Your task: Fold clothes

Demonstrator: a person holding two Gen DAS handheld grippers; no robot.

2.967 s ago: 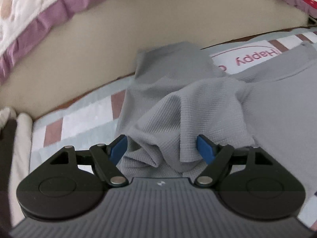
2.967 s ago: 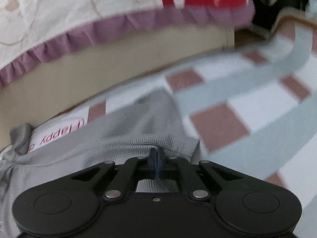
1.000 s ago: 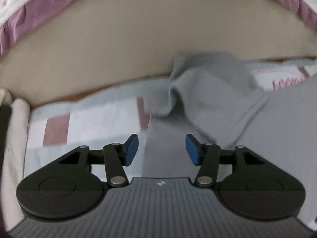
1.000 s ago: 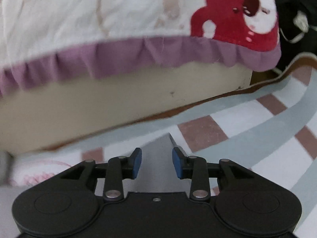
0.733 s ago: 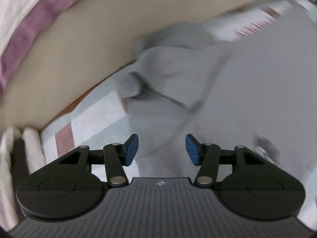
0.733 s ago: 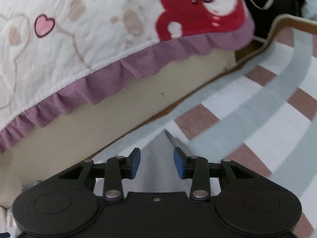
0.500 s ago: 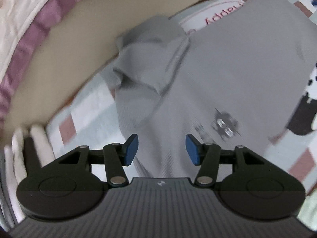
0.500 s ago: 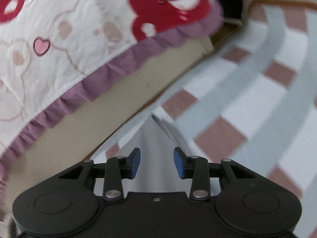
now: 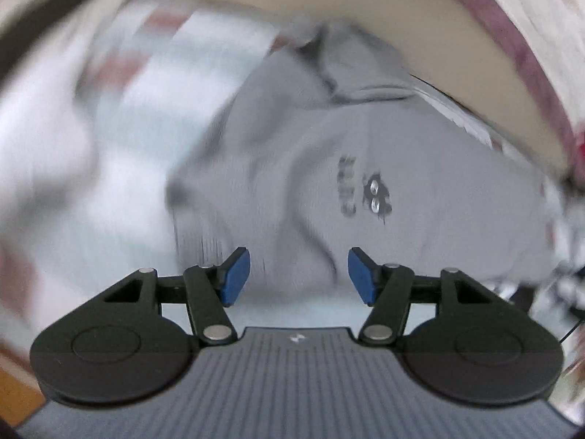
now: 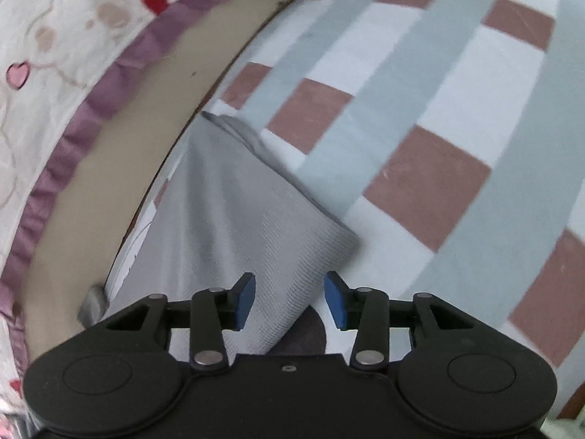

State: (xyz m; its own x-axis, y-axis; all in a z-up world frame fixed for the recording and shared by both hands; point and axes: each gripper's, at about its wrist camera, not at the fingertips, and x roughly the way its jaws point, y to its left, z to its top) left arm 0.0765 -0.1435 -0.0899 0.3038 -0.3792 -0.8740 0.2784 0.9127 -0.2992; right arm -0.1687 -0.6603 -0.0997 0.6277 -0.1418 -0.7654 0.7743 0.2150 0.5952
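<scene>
The grey shirt (image 9: 365,168) lies flat on the checked bedsheet (image 10: 457,117), just beside the frilled quilt (image 10: 55,55). Both left tongs (image 9: 299,274) and right tongs (image 10: 289,298) are opening with nothing pinched. I'd pinch the near hem corners squarely before folding, so the fabric doesn't bunch.
</scene>
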